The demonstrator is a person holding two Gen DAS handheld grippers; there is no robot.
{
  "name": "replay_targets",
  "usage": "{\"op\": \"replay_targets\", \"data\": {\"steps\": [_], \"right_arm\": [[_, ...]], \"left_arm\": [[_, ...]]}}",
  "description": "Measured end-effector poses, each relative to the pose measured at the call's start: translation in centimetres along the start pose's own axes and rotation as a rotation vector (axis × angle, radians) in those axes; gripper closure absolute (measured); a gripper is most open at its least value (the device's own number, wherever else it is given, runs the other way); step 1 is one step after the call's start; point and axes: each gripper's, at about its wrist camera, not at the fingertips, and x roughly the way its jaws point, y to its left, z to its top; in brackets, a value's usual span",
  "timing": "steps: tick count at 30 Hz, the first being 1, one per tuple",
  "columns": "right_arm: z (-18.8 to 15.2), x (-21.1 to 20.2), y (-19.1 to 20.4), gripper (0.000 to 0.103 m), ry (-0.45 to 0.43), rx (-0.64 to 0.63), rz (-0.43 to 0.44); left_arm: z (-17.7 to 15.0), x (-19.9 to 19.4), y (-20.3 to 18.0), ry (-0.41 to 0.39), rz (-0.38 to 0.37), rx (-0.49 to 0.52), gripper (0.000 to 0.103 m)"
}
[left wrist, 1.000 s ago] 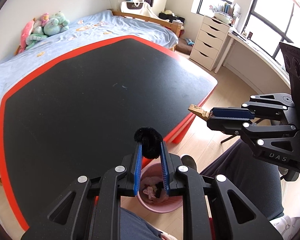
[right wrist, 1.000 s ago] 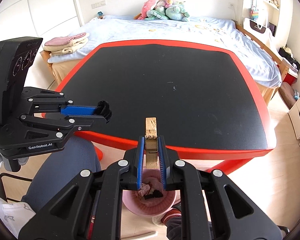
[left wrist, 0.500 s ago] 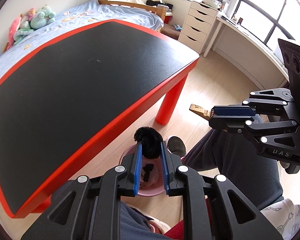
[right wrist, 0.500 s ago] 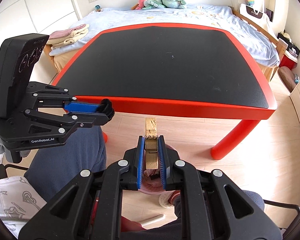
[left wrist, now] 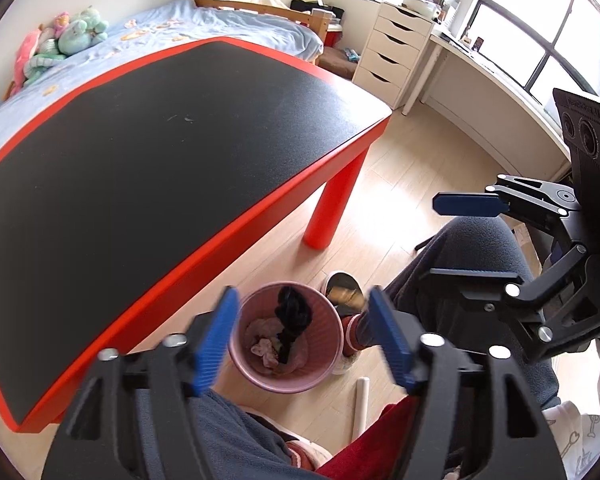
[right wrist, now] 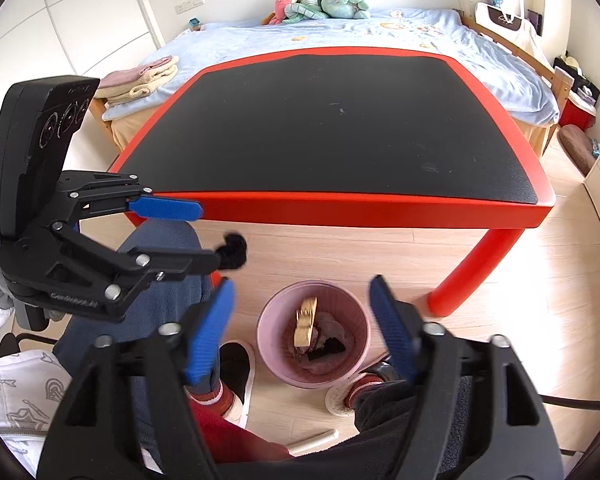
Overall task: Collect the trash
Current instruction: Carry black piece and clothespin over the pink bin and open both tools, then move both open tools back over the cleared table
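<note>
The red-edged table (right wrist: 380, 210) with its black top stands ahead of both grippers. Its near edge runs across the right wrist view above the pink bin (right wrist: 314, 334). The corner leg (right wrist: 466, 276) stands on the wooden floor (right wrist: 540, 280) to the right of the bin and apart from it. The bin stands on the floor in front of the table edge, between the person's two slippered feet. Open floor lies between the bin and the table leg, and beyond the leg toward the white drawer unit (left wrist: 396, 54). A bed (right wrist: 340, 28) lies behind the table.

The left gripper (left wrist: 302, 336) hangs above the bin. Its jaws are opening and already stand wide apart; nothing is clamped between them. In the left wrist view, the black fuzzy item (left wrist: 292, 320) shows at the bin mouth between the blue pads; in the right wrist view it appears blurred just beyond the tip of the left gripper's lower finger, so contact there cannot be determined.

The right gripper (right wrist: 304, 326) also hangs above the bin. Its jaws are opening, wide apart, with nothing gripped. The wooden clothespin (right wrist: 306, 322) is inside the bin rim outline, above crumpled scraps, clear of both pads.
</note>
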Motion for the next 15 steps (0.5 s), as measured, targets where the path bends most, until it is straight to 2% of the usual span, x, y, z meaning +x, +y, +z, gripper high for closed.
{"op": "replay_targets", "data": {"steps": [2,7,15], "right_arm": [[-0.1,0.1,-0.2,0.011,0.001,0.014,-0.01],[-0.3,0.6,-0.5,0.003,0.008,0.033,-0.018],[-0.1,1.2,-0.4,0.003,0.017,0.067,-0.004]], "left_arm": [[0.0,0.0,0.3,-0.005,0.017,-0.014,0.013],[0.0,0.0,0.9,-0.001,0.045,-0.038,0.008],[-0.1,-0.3,1.5,-0.013,0.048,-0.067,0.008]]}}
